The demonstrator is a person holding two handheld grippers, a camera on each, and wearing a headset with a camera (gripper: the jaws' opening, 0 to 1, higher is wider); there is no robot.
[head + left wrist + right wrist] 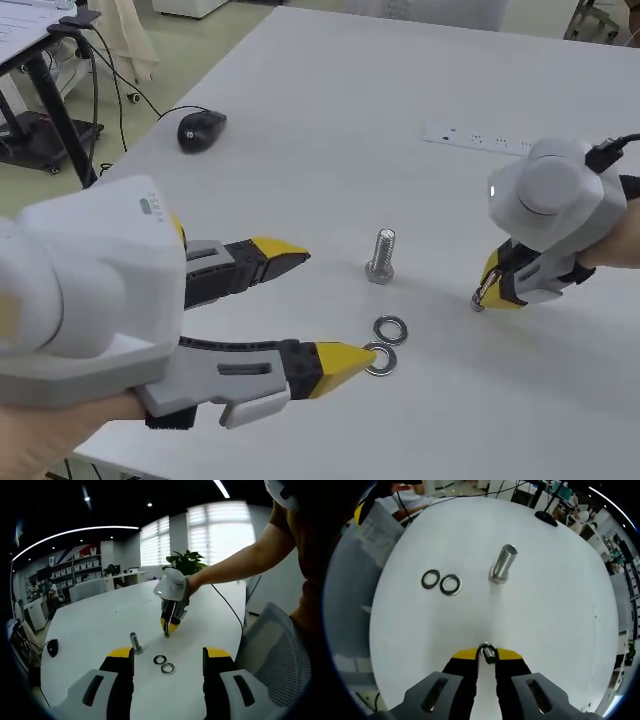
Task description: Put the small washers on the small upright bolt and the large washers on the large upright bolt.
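A large bolt stands upright mid-table, threads up. Two large washers lie flat in front of it, edges touching. My left gripper hovers open at the near left, its lower yellow tip just beside the nearer washer. My right gripper is lowered to the table at the right, shut on a small bolt whose end touches the surface. The right gripper view has the small bolt pinched between the jaws, with the large bolt and washers ahead. The left gripper view shows the washers between its open jaws.
A black computer mouse sits at the far left of the white table. A white power strip lies at the far right. The table's left edge drops to a floor with cables and a stand.
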